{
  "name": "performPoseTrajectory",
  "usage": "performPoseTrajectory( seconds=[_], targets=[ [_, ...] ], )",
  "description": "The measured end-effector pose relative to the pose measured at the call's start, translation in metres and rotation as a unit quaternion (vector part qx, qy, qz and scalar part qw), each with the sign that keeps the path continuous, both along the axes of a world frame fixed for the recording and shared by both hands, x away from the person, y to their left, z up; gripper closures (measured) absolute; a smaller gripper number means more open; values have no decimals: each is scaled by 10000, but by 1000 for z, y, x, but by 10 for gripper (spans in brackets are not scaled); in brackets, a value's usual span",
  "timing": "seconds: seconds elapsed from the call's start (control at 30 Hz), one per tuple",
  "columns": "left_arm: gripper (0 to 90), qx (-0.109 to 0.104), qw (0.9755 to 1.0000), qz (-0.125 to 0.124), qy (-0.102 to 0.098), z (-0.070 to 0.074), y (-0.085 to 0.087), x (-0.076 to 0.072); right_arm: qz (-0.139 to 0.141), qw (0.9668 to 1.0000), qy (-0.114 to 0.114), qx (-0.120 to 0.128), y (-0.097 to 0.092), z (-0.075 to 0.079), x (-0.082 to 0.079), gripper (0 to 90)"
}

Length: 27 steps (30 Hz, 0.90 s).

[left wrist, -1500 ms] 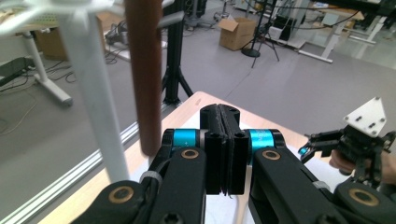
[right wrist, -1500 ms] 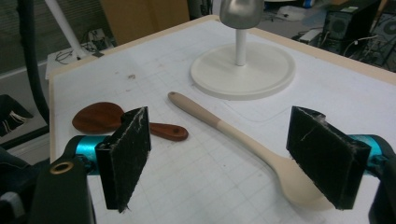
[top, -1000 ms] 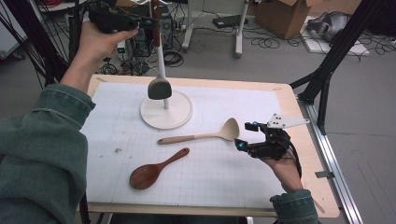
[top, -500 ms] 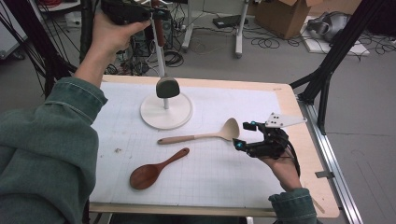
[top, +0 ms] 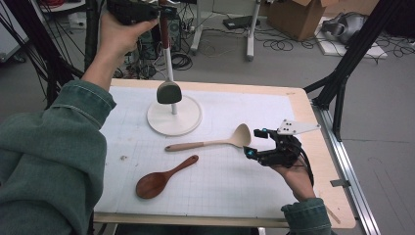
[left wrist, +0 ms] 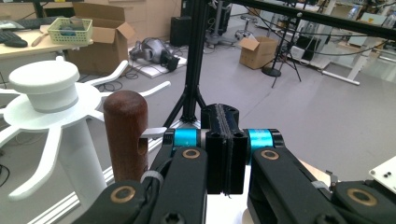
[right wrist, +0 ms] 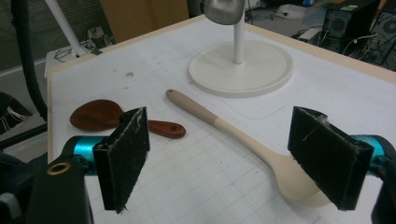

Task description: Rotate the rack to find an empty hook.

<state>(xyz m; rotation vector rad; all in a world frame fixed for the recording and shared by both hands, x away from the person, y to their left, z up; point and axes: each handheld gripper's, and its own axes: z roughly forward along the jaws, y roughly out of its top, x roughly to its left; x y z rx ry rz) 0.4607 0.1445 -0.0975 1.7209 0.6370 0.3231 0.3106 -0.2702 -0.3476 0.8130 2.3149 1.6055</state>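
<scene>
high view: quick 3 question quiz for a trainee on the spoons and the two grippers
1. True or false: the left gripper has its fingers shut on the brown handle.
2. Which thing lies nearest the right gripper? A) dark spoon B) pale spoon C) stand base
3. How many spoons lie flat on the mat?

Key
1. False: the fingers are shut on nothing, and the handle hangs beside them.
2. B
3. Two: the pale spoon and the dark spoon.
</scene>
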Motion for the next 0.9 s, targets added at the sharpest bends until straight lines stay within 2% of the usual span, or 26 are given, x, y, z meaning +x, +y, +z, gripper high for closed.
performPoseTrajectory(
  seconds=[0.9],
  targets=[
    [892, -44, 9995, 303, -32, 1, 20, 1, 105, 9999, -19, -38, 7, 4, 3, 202]
  ],
)
